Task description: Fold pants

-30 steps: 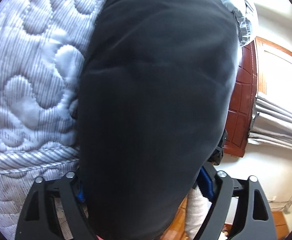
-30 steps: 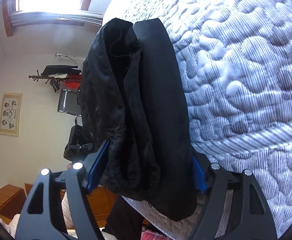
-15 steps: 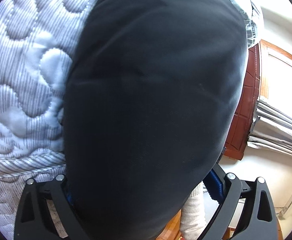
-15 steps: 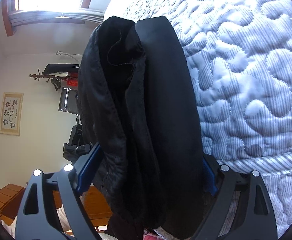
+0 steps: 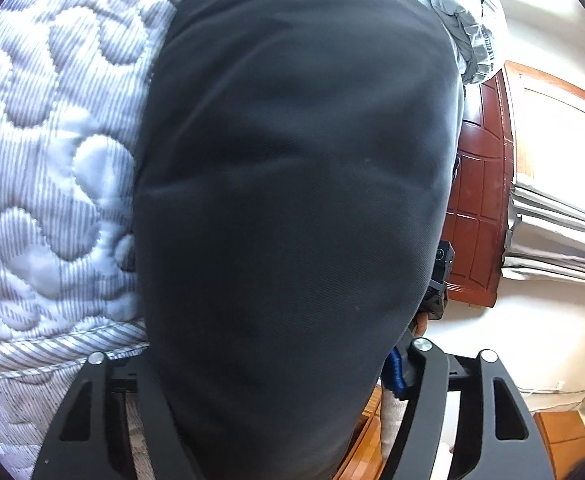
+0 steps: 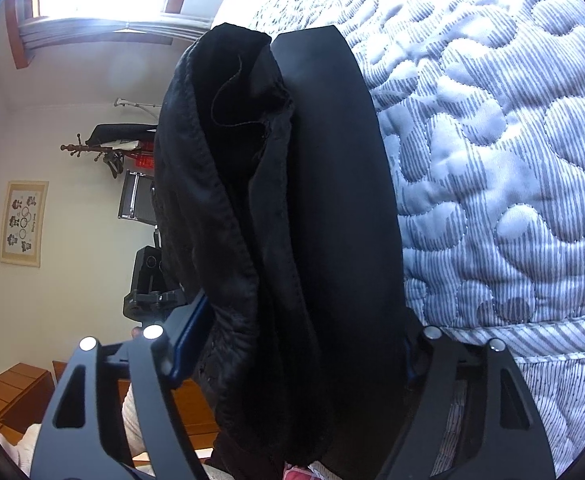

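The black pants [image 5: 292, 208] fill most of the left wrist view as a smooth dark sheet hanging over the camera. My left gripper [image 5: 268, 364] is shut on the pants; the cloth hides its fingertips. In the right wrist view the pants [image 6: 300, 216] hang as a bunched, folded bundle with an inner seam edge showing. My right gripper [image 6: 296, 340] is shut on the pants, with the cloth pinched between its blue pads [image 6: 190, 332]. Both grippers hold the pants at the edge of the quilted bed [image 6: 492, 152].
The striped quilted mattress [image 5: 52, 168] lies to the left in the left wrist view. A grey bundle of bedding [image 5: 460, 20] lies at its far end. A wooden door [image 5: 480, 208], curtains, a coat stand [image 6: 104, 148] and a wall picture [image 6: 22, 222] stand beyond.
Both grippers have shifted slightly along the bed edge with the pants still held. The cloth now covers a little more of each view.
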Available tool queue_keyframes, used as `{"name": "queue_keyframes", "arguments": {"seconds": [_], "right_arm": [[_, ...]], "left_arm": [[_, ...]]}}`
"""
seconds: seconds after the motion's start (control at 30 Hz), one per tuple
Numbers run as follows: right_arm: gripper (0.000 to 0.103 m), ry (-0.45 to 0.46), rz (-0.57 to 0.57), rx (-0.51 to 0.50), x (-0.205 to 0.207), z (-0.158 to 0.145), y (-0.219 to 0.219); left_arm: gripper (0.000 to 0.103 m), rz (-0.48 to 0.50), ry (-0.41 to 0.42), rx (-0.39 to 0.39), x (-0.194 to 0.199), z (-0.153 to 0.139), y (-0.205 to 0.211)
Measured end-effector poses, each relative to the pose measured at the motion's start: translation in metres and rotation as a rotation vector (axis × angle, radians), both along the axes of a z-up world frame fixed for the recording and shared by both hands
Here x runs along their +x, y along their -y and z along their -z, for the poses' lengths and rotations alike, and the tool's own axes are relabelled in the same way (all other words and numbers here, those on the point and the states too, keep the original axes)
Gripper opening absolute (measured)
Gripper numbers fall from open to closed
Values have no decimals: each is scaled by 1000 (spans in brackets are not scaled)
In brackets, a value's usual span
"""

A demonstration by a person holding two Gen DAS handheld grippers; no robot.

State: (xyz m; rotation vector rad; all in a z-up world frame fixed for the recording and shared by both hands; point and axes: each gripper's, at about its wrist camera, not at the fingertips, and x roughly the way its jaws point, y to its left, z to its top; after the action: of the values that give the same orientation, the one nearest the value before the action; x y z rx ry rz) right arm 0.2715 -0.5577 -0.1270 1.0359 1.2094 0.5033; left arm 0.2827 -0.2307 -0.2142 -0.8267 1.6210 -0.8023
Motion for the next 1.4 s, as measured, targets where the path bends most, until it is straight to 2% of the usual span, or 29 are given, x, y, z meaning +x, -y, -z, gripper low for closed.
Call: {"name": "queue_keyframes", "arguments": {"seconds": [0.23, 0.43, 0.8, 1.17, 1.4], "right_arm": [[51, 40, -8, 9, -6, -7, -3], [43, 65, -7, 16, -8, -13, -5], [42, 115, -8, 4, -14, -38, -17], [41, 162, -29, -68, -11, -76, -40], [41, 216, -48, -118, 6, -100, -42]], "left_arm": [[54, -10, 31, -26, 4, 2, -14], [51, -14, 50, -47, 3, 0, -20], [48, -23, 96, -108, 1, -12, -29], [48, -35, 138, -145, 4, -34, -27], [48, -60, 184, -169, 21, -51, -27]]}}
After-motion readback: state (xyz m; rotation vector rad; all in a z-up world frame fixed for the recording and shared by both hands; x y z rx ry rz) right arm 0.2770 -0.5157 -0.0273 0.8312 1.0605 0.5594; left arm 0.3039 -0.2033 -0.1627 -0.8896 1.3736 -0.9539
